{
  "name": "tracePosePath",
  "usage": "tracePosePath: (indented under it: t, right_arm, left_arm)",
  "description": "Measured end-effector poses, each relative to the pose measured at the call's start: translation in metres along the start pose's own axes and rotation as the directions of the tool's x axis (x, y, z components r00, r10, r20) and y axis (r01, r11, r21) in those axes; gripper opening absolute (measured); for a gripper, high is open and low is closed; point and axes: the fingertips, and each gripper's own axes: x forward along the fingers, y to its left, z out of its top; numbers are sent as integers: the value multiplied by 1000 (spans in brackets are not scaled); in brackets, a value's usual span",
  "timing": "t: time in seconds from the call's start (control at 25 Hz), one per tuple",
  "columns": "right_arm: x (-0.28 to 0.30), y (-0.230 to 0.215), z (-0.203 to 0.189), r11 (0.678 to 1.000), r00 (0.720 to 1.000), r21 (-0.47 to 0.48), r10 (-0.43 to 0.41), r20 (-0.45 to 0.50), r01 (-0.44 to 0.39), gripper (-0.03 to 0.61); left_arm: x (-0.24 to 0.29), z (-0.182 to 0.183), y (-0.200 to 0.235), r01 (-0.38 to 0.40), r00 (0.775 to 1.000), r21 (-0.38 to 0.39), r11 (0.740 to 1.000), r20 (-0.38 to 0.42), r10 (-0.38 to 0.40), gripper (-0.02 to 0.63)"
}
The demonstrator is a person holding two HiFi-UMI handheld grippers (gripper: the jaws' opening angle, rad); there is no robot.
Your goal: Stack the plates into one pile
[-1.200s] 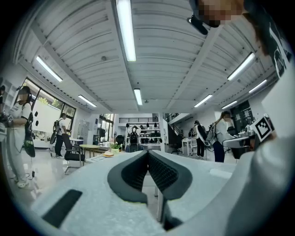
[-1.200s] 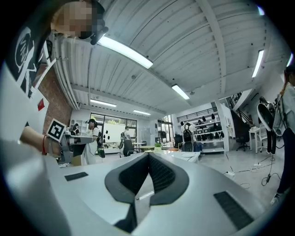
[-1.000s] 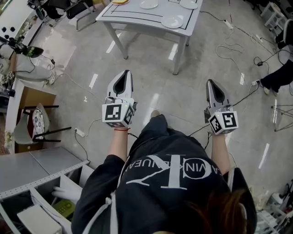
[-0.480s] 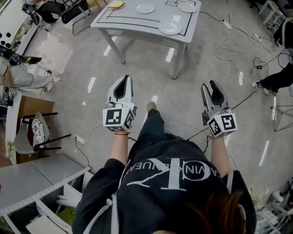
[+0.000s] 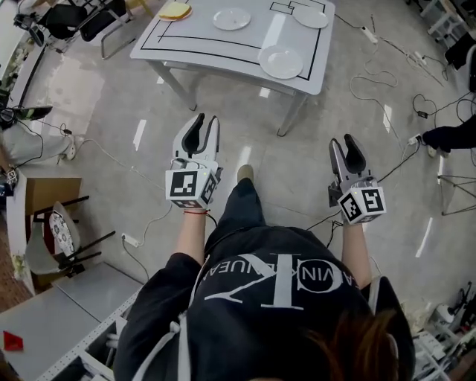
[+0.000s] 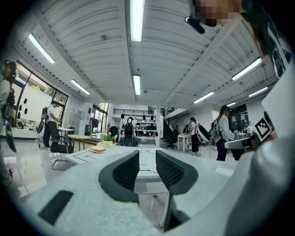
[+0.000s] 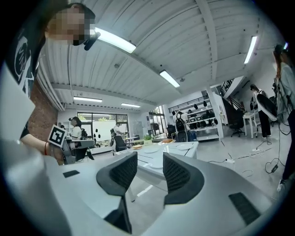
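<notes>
A white table with black lines stands ahead of me. On it lie three white plates: one near the front right, one at the middle back, one at the far right. A plate with a yellow thing on it sits at the back left. My left gripper and right gripper hover level over the floor, short of the table. Both sets of jaws are opening with nothing between them. The table shows beyond the left gripper and beyond the right gripper.
Cables trail over the floor right of the table, and another cable runs at my left. Black chairs stand left of the table. A person's leg reaches in at the right edge. Several people stand in the background.
I have walked towards the table, which now shows larger and lower in the head view. Both grippers went from shut to open, the right one first.
</notes>
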Motion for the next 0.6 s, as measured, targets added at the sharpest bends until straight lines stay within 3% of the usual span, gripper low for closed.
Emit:
tracePosePath:
  t: [0.6]
  right_arm:
    - [128,-36,-21,984,987,124,-108,-123,124,158]
  left_arm:
    - [152,-28,63,142,981,-96,985,-117,-152,117]
